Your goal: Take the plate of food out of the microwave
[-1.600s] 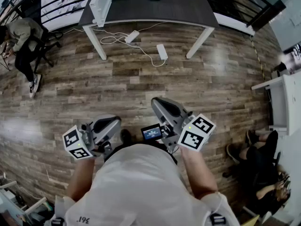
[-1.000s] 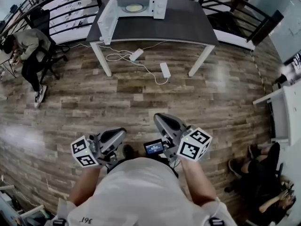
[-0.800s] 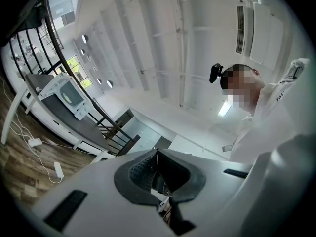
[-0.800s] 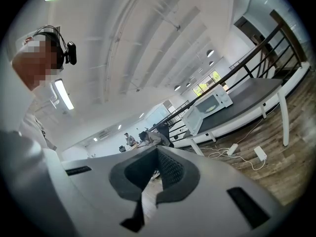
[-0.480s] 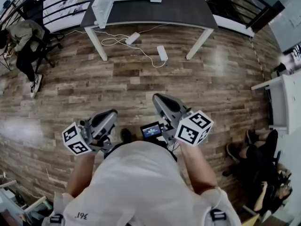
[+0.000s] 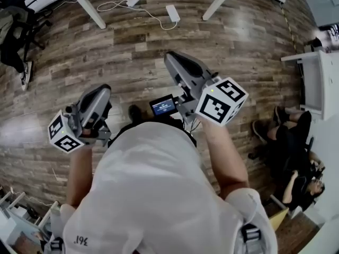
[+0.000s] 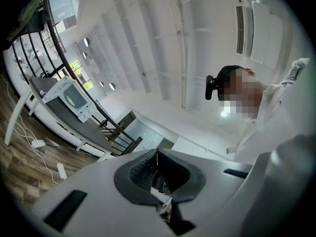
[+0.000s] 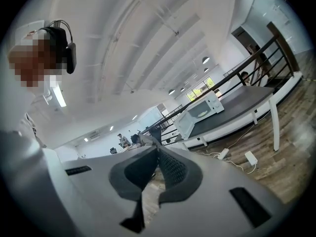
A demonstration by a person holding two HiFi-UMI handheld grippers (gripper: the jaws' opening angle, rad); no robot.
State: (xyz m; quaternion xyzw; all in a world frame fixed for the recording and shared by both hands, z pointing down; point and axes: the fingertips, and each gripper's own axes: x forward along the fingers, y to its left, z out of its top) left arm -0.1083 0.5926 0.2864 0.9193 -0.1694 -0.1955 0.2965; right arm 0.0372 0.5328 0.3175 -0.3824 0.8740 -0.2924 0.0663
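The white microwave point(image 7: 69, 98) stands far off on a dark table point(image 8: 242, 105) with its door swung open. Inside it a pale plate of food point(image 8: 201, 112) shows as a small round shape, also visible as the plate point(image 7: 77, 98) in the left gripper view. In the head view only the table's white legs point(image 6: 87, 7) reach into the top edge. My left gripper point(image 6: 103, 91) and right gripper point(image 6: 169, 58) are held close to my body over the wooden floor. Both are shut with nothing between the jaws.
Two power strips point(image 6: 172, 12) with cables lie on the floor under the table. Seated people point(image 6: 291, 142) are at the right beside a white desk point(image 6: 312, 78). A person on a chair point(image 6: 13, 30) is at the far left. A black railing point(image 8: 256, 58) runs behind the table.
The head view has tipped down: the microwave and tabletop have slid out of its top edge. Both grippers now sit higher in the frame, still shut and empty.
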